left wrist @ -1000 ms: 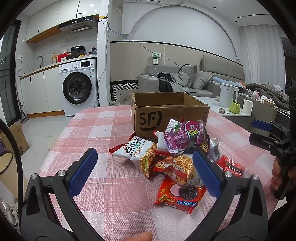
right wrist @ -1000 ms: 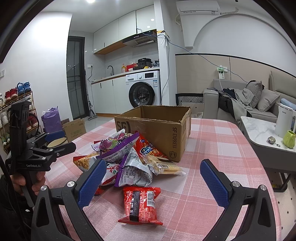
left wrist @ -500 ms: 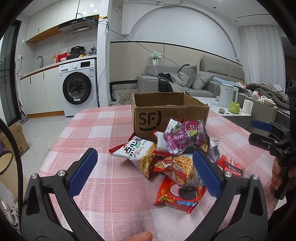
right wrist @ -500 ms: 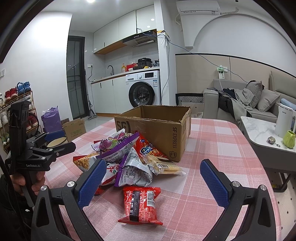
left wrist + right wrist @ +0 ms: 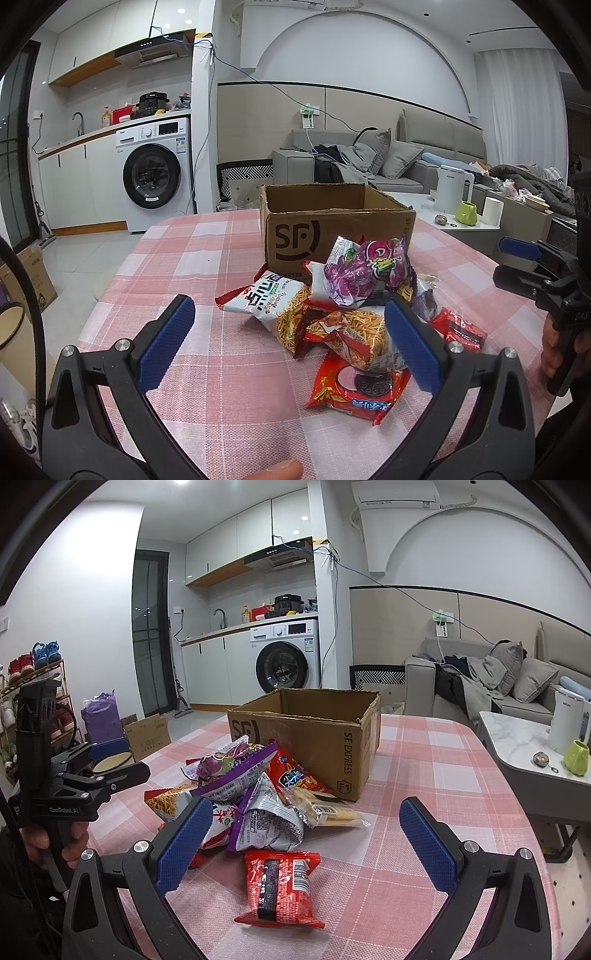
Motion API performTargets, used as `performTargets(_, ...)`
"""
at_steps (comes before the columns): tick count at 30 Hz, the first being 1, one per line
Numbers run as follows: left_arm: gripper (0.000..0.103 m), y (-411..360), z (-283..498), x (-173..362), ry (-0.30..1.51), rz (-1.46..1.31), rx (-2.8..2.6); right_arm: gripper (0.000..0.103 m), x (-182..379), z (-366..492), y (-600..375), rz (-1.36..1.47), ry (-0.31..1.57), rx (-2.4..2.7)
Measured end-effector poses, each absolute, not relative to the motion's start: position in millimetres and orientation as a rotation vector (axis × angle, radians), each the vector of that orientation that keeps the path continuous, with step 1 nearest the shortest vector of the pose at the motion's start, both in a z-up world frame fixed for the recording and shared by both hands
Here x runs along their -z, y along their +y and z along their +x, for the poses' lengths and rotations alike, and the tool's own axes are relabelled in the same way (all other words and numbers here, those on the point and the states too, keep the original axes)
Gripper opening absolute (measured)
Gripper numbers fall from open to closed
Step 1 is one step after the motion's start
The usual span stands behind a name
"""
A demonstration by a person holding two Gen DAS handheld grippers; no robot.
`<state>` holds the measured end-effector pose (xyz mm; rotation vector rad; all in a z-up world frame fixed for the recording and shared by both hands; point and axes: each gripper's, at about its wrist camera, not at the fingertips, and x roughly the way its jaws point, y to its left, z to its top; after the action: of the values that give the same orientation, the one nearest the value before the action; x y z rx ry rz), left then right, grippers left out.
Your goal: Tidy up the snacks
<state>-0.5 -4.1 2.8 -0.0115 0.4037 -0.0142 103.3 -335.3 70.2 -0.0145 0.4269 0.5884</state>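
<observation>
A pile of snack bags (image 5: pixel 354 295) lies on the checked tablecloth in front of an open cardboard box (image 5: pixel 332 225). The pile holds a purple bag (image 5: pixel 365 273), noodle-snack bags (image 5: pixel 280 306) and a red cookie pack (image 5: pixel 358 384). In the right wrist view the pile (image 5: pixel 251 794) sits left of centre, with a small red pack (image 5: pixel 280 886) nearest and the box (image 5: pixel 314 734) behind. My left gripper (image 5: pixel 288 339) is open and empty, just short of the pile. My right gripper (image 5: pixel 306 834) is open and empty above the small red pack.
The table (image 5: pixel 207 258) has a pink checked cloth (image 5: pixel 436 775). A marble side table (image 5: pixel 517 746) with a kettle and green cup stands to the right. A sofa, washing machine (image 5: pixel 155 181) and floor boxes lie beyond.
</observation>
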Motion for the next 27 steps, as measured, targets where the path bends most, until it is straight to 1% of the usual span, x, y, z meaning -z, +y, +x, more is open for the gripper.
performTargets(4, 0.102, -6.1, -1.4, -5.4, 0.407, -0.013, 0.023, 0.103, -73.9, 101.2, -332.5, -0.026, 0.436, -0.575)
performTargets(12, 0.102, -7.3, 3.9, -2.6, 0.425, -0.003, 0.029, 0.103, -64.3, 112.0, -331.2, -0.032, 0.475, -0.543)
performTargets(19, 0.102, -11.3, 8.8, -0.7, 0.471, 0.002, 0.052, 0.103, -54.6, 116.1, -317.0, -0.101, 0.589, -0.544)
performTargets(24, 0.102, -13.5, 15.2, 6.1, 0.514, 0.009, 0.065, 0.103, -43.7, 122.2, -312.8, -0.094, 0.685, -0.563)
performTargets(27, 0.102, -19.0, 17.2, 9.7, 0.538, 0.03, 0.077, 0.103, -39.4, 123.4, -309.6, -0.104, 0.709, -0.562)
